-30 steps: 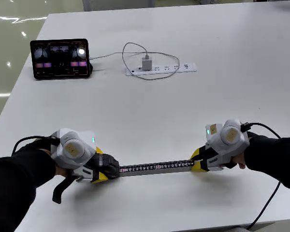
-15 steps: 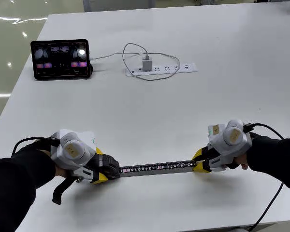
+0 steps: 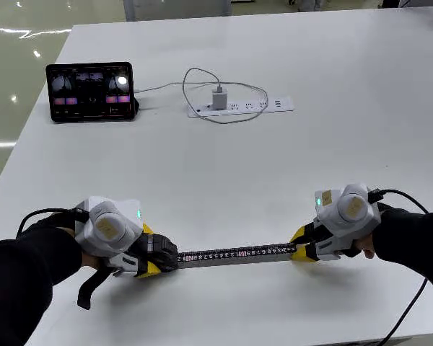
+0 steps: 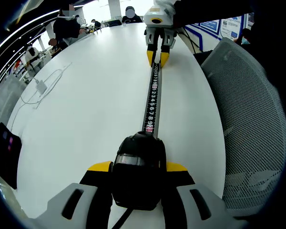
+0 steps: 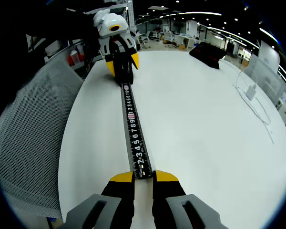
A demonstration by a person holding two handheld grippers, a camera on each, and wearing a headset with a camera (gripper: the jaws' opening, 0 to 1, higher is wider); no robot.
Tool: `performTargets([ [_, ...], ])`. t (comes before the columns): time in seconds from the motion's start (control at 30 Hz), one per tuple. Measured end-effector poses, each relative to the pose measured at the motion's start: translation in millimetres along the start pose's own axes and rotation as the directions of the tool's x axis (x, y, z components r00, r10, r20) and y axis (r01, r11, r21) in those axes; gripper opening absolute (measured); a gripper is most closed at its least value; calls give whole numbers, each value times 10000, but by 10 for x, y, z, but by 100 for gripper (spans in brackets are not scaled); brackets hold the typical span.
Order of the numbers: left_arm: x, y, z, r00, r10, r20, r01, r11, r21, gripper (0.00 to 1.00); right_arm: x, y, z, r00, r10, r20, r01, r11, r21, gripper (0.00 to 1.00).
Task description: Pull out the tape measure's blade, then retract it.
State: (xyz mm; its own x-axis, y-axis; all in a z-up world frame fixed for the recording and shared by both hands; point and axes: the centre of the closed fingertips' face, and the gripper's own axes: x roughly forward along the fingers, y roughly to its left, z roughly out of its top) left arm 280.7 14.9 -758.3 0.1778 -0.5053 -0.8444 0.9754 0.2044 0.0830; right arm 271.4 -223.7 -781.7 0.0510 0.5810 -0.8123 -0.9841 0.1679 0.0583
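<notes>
Left gripper (image 3: 150,249) clamped on tape measure case (image 4: 139,167), right gripper (image 3: 300,245) pinching blade (image 3: 234,253) tip; pull right, straight, level, no twisting.

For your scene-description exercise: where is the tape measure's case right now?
In the head view the case lies at lower left on the table, clamped in the left hand-held gripper; its blade runs right to the right hand-held gripper.
</notes>
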Motion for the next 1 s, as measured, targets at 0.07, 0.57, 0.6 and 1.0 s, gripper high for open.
performTargets([
  [0.07,1,1,0,10000,-4,8,4,10000,5,34,-1,2,-3,10000,-14,7,14,10000,22,10],
  [0.57,2,5,-3,10000,20,-9,-20,10000,47,34,-14,7,4,9999,-58,103,57,9999,143,10],
  [0.6,3,5,-3,10000,27,-19,-27,10000,51,34,-15,8,5,9999,-59,106,58,9998,171,10],
  [1.0,10,5,-1,9999,-89,-148,92,9997,220,34,-10,15,14,9996,-18,-294,15,9999,-110,11],
])
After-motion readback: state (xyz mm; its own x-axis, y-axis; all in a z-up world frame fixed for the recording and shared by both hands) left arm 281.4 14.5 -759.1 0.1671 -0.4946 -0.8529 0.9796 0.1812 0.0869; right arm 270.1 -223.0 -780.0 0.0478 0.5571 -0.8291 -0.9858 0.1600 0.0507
